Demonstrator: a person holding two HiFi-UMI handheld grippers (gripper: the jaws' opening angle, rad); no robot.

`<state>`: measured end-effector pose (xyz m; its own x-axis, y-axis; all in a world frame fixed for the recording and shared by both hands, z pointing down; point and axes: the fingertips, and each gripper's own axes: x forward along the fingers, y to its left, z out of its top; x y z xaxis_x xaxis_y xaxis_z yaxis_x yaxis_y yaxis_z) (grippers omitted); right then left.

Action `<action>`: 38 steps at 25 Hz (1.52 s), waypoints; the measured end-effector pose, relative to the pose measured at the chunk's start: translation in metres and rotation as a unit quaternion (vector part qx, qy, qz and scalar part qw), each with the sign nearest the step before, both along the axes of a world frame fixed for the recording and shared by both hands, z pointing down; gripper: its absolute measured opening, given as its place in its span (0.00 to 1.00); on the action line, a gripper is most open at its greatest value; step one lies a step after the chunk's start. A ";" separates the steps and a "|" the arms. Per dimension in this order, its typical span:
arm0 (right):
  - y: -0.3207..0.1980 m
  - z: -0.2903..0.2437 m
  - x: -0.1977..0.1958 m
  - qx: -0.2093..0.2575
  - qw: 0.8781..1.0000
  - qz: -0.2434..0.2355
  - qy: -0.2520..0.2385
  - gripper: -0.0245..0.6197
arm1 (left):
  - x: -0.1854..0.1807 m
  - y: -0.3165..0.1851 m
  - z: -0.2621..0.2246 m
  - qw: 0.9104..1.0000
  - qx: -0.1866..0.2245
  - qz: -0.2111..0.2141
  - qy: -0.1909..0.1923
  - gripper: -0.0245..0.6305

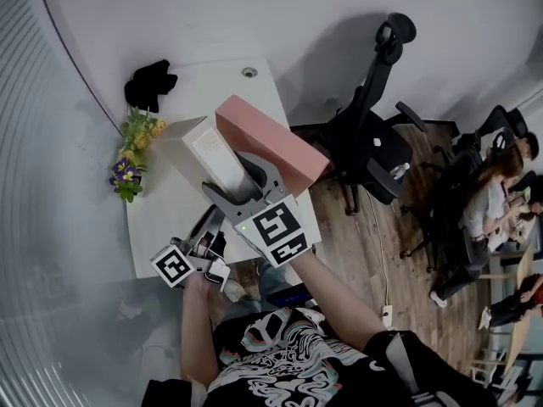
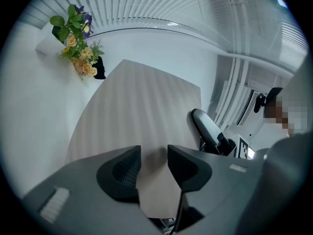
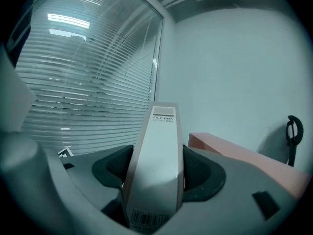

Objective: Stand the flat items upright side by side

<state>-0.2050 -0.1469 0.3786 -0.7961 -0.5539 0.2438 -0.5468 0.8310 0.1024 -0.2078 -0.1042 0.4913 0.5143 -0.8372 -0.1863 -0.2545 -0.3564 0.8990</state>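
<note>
right gripper [image 3: 156,155] jaws spread wide, clamped on a file box [image 1: 216,155], pads pressed on both its sides. file box leans just beside a pink box [image 1: 271,138] over the white table [image 1: 170,210]. left gripper [image 2: 154,153] half closed, pinching a beige flat panel [image 2: 142,111]. flowers [image 1: 134,155] at table's left edge.

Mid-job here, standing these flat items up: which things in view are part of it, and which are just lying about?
Job:
- white file box, in the right gripper's jaws
- pink file box beside it

Lying about:
- flowers
- black cloth
- office chair
</note>
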 end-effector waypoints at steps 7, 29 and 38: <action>0.007 -0.003 0.009 0.032 0.998 -0.011 -0.046 0.52 | -0.001 0.000 0.015 1.000 -0.024 -0.008 -0.005 0.25; 0.017 0.030 0.056 -0.023 0.998 0.013 -0.051 0.50 | 0.018 -0.010 0.016 0.999 -0.042 0.008 -0.005 0.25; 0.022 0.051 0.074 -0.040 0.999 0.023 -0.027 0.50 | 0.025 -0.011 0.026 0.998 -0.049 0.020 -0.019 0.25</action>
